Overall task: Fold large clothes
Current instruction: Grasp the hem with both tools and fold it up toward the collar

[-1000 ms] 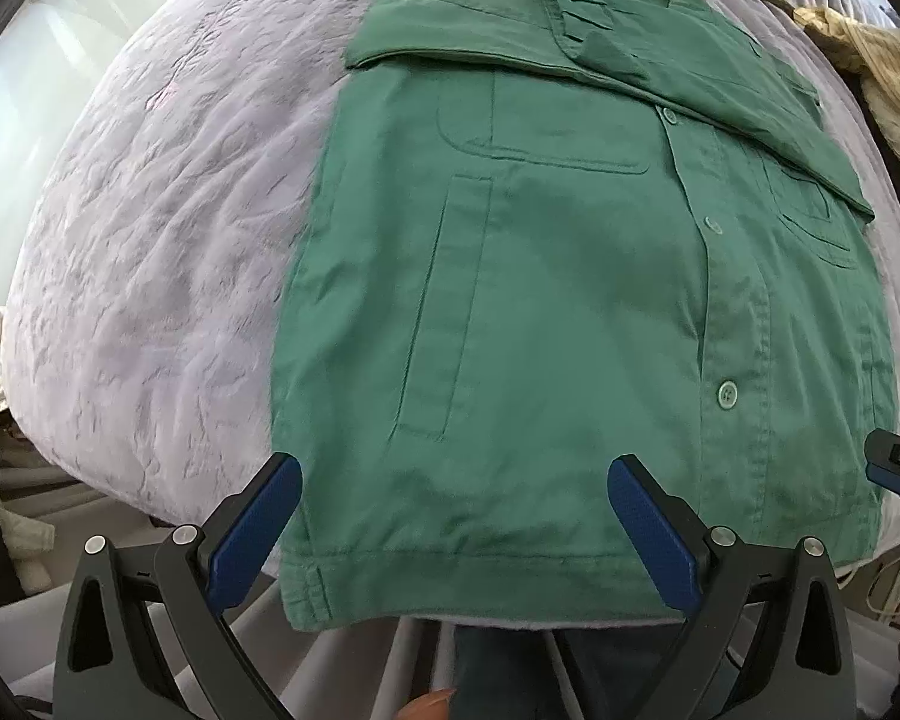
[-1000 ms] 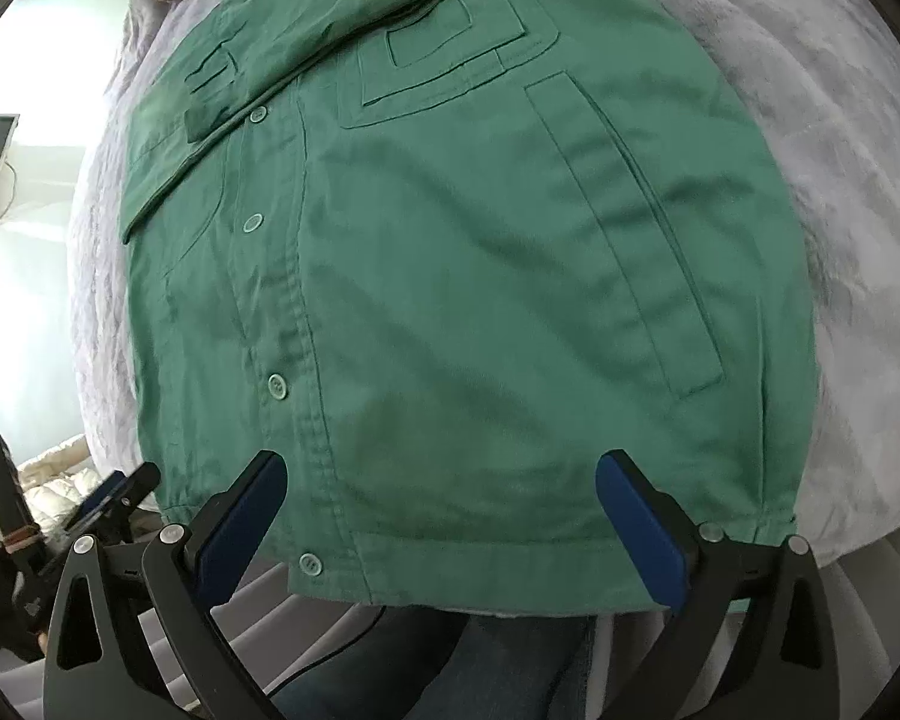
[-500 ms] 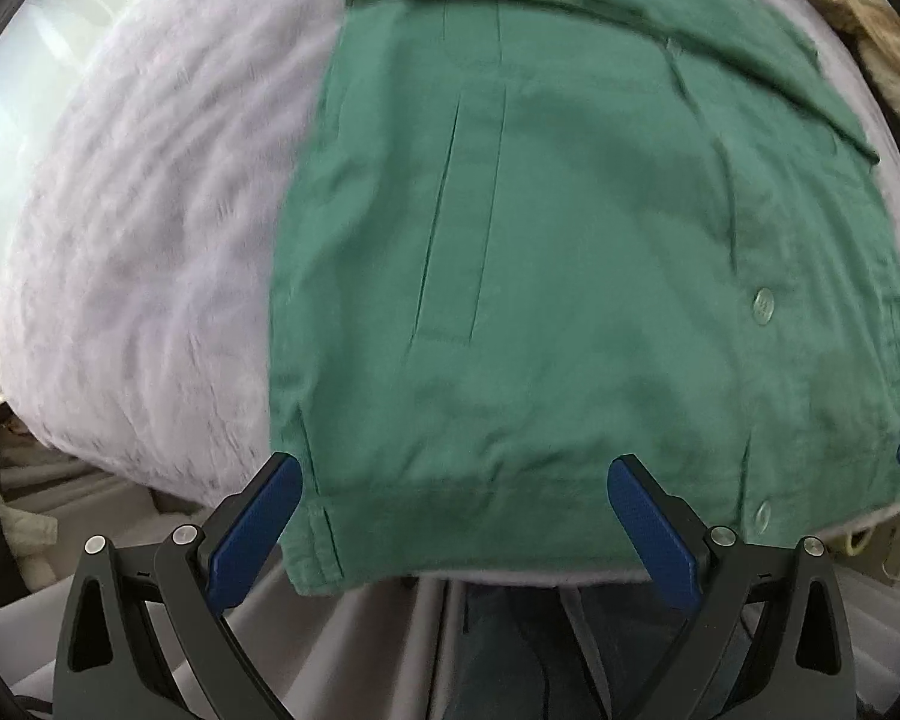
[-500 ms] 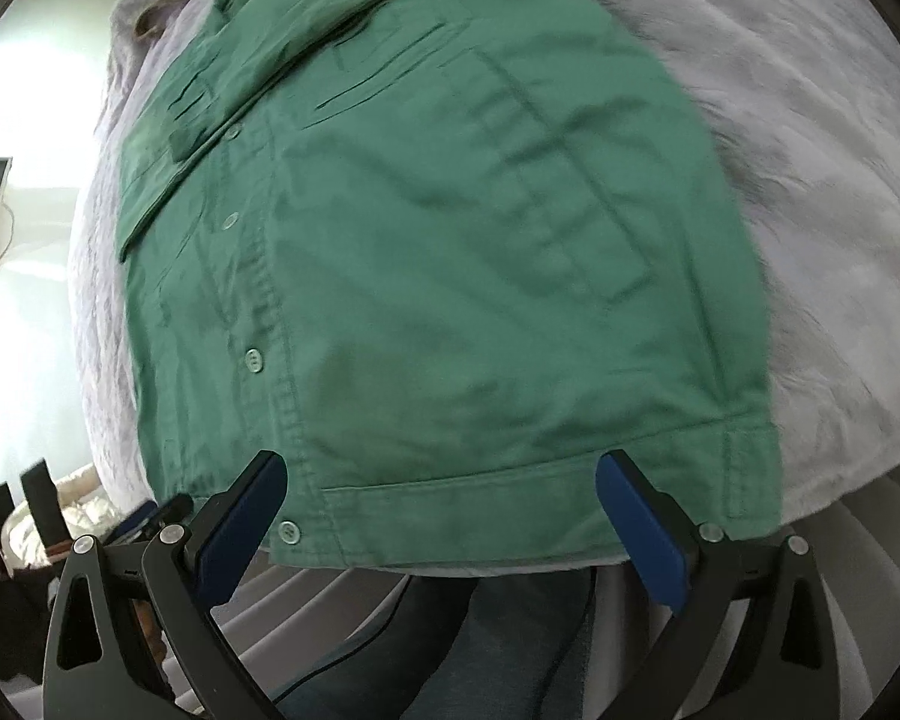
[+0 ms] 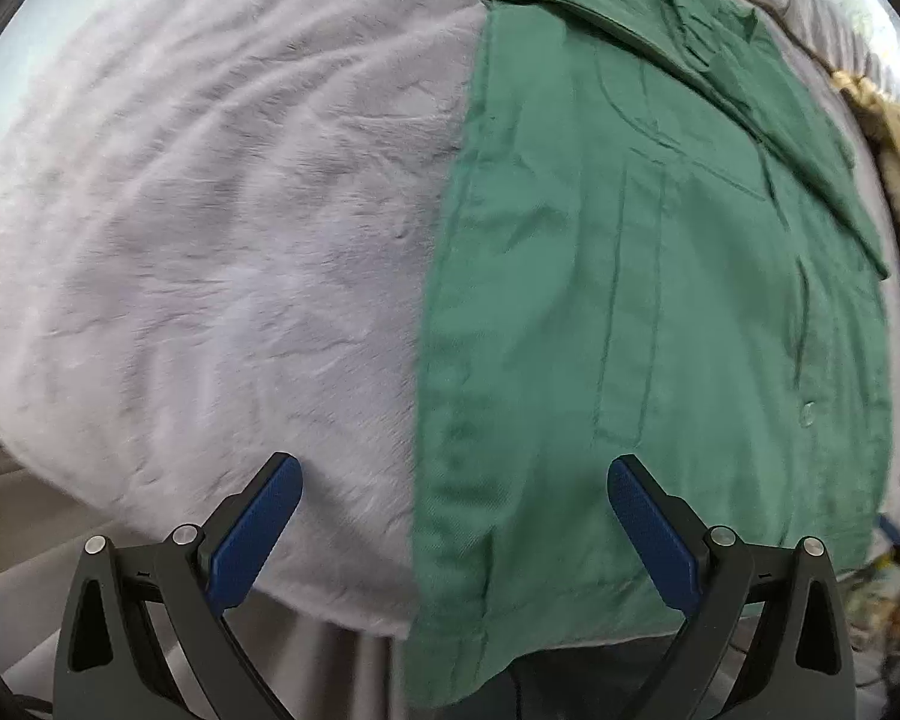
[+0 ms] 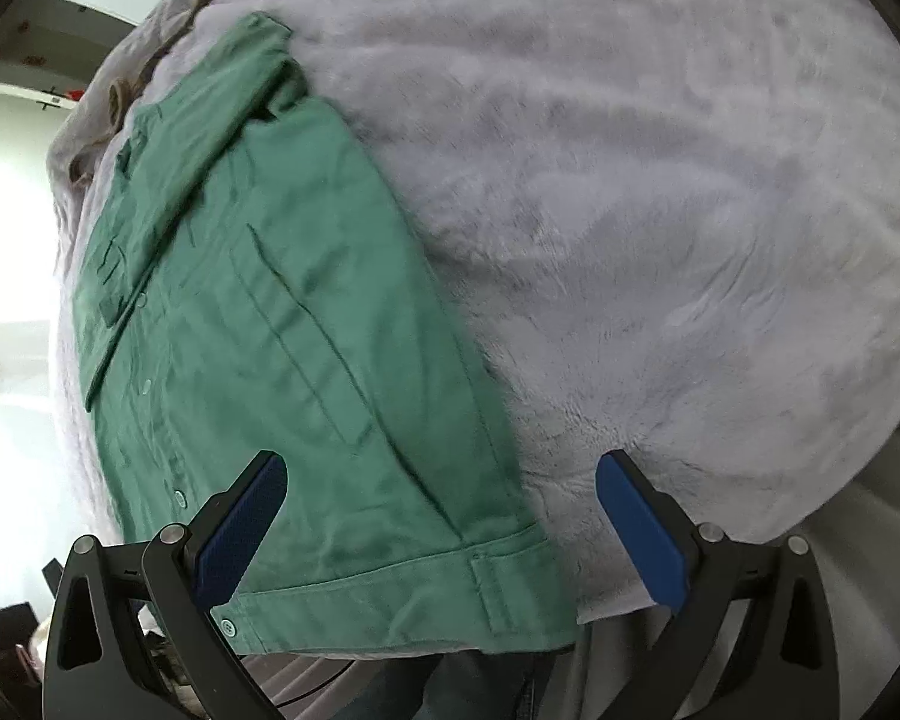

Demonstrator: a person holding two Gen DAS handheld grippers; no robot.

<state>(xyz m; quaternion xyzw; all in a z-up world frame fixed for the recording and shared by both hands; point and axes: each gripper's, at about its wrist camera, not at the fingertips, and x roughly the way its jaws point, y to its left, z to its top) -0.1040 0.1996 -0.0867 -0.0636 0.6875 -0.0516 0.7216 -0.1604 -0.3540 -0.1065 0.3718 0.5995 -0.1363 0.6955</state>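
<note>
A green button-up jacket (image 5: 660,312) lies flat on a pale fuzzy blanket (image 5: 222,228), sleeves folded across its top. Its hem hangs a little over the near edge of the bed. My left gripper (image 5: 453,531) is open above the jacket's lower left corner, with the jacket's left edge running between its blue pads. In the right wrist view the same jacket (image 6: 282,360) fills the left half. My right gripper (image 6: 441,531) is open over the lower right hem corner, its left pad (image 6: 237,531) above the cloth and its right pad above the blanket (image 6: 660,210).
A tan knitted cloth (image 5: 888,138) lies at the far right of the bed. Below the bed's near edge a person's dark trouser leg (image 6: 450,684) shows. Clutter sits on the floor at lower right (image 5: 894,588). A bright window wall stands at the left (image 6: 12,240).
Both grippers have swung outward: the left to the jacket's left edge, the right to its right edge. Each view now shows half jacket, half blanket. Both stay open.
</note>
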